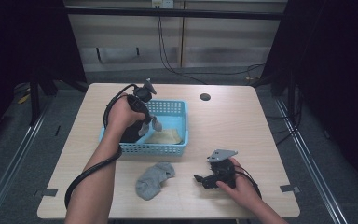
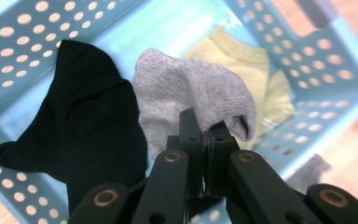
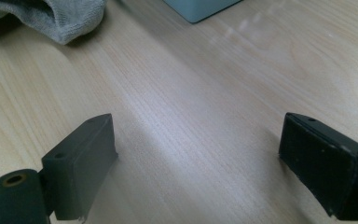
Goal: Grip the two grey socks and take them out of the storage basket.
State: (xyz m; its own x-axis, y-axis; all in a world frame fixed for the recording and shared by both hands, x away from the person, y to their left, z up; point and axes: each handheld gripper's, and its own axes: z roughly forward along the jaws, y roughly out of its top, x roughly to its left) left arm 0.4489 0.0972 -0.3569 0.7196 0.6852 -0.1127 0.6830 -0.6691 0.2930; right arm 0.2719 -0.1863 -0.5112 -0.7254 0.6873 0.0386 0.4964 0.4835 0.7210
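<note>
Dark curtains hang around a pale wooden tabletop (image 1: 242, 121). Above the blue basket (image 2: 335, 60), the left tongs (image 2: 204, 128) are pinched tight on a grey sock (image 2: 186, 93), which hangs just past the tips. Below it in the basket lie a black sock (image 2: 79, 121) and a yellow sock (image 2: 256, 70). The held sock looks soft, light and floppy, so a pinch on a fold near its edge should keep it. The right tongs (image 3: 196, 154) sit wide open on the tabletop, holding nothing. Another grey sock (image 1: 154, 179) lies just ahead of them.
</note>
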